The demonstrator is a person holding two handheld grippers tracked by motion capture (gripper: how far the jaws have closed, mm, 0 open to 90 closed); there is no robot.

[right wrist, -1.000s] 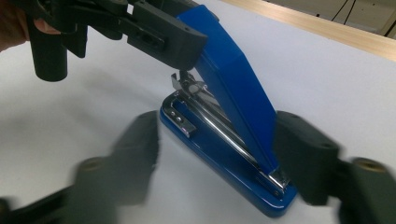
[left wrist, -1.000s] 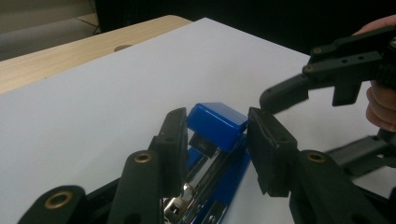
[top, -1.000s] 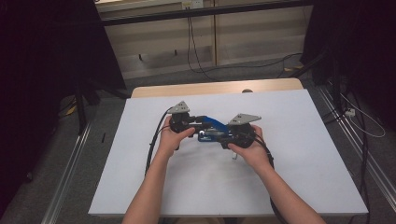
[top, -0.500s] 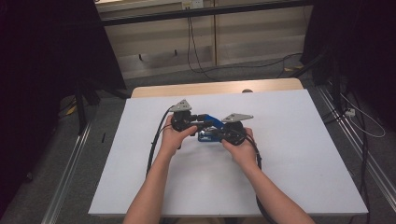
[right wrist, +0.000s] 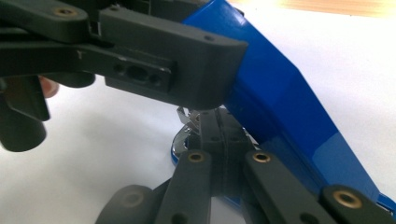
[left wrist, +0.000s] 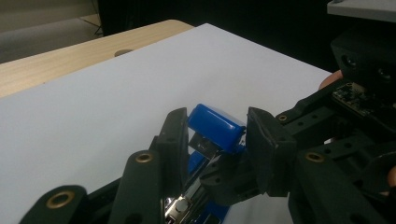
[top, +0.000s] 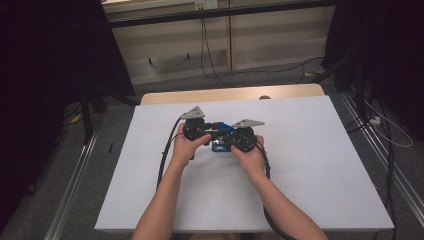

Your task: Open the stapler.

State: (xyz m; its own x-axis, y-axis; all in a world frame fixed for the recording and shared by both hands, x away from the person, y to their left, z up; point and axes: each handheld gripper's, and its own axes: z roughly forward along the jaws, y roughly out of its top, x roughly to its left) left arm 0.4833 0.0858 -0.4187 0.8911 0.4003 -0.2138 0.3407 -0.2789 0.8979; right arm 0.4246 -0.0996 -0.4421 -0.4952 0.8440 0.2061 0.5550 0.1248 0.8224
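Observation:
A blue stapler (top: 227, 127) is held a little above the white table top (top: 310, 165), between both hands. Its blue lid (left wrist: 217, 128) is tilted up and open, and my left gripper (left wrist: 217, 119) is shut on the lid's end, one pad on each side. My right gripper (right wrist: 219, 126) comes in from the opposite side under the raised lid (right wrist: 289, 107). Its jaws are shut together, and their tips reach a shiny metal part (right wrist: 187, 119) inside the stapler. Whether they pinch that part I cannot tell. In the high view the left gripper (top: 216, 131) and right gripper (top: 226, 141) meet at the stapler.
The white sheet covers most of a wooden table (top: 230, 95), with a bare strip along the far edge. Black cables (top: 165, 150) trail from the grippers toward the person. Dark stands and floor cables surround the table.
The right hand has moved left toward the left gripper, bringing its gripper in under the stapler's lid. The left hand and the stapler have stayed in place.

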